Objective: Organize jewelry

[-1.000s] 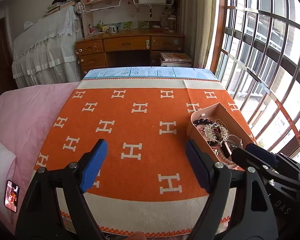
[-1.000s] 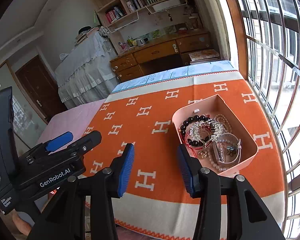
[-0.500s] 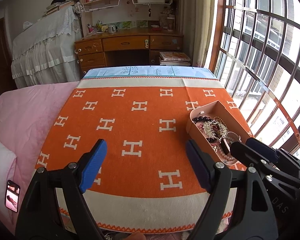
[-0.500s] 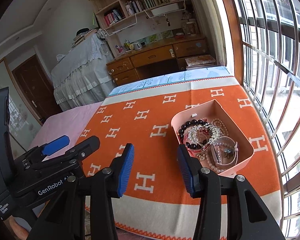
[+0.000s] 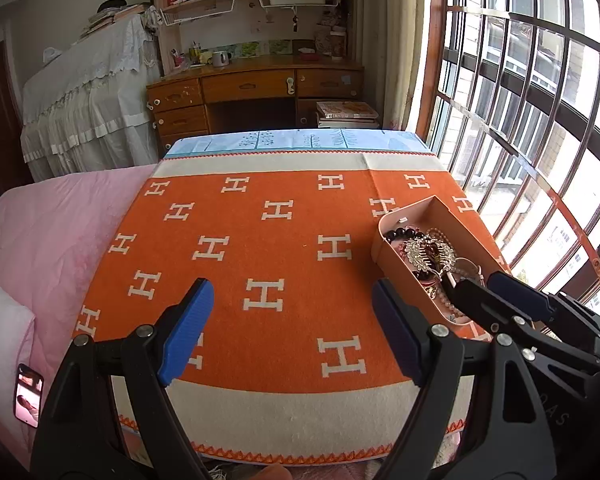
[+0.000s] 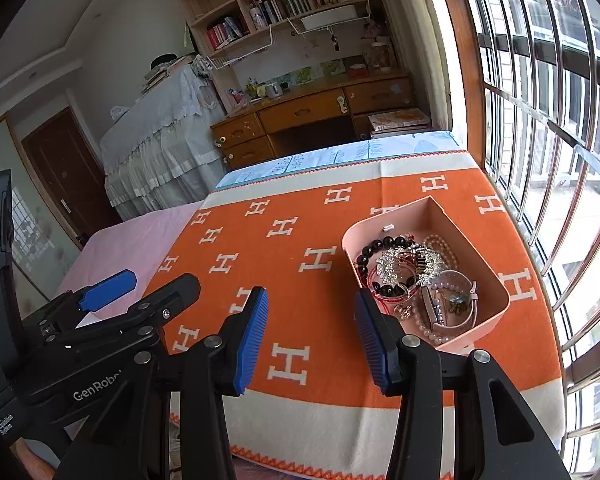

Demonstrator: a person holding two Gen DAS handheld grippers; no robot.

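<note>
A pink box (image 6: 496,284) (image 5: 392,258) stands on the right side of an orange blanket (image 6: 300,240) with white H marks. It holds a heap of jewelry: a black bead bracelet (image 6: 370,252), a silver rhinestone piece (image 6: 396,262), pearl strands (image 6: 424,326) and a pink watch strap (image 6: 456,280). My right gripper (image 6: 310,336) is open and empty, above the blanket just left of the box's near corner. My left gripper (image 5: 290,330) is open and empty over the blanket's front middle. Each gripper shows at the other view's edge.
A pink bedsheet (image 5: 52,232) lies left of the blanket, with a phone (image 5: 28,394) on it. A barred window (image 5: 540,120) runs along the right. A wooden desk (image 5: 256,88) and bookshelves stand beyond the far edge.
Both grippers have drawn back and risen a little, so the blanket and box look slightly farther away. Neither jaw opening has changed.
</note>
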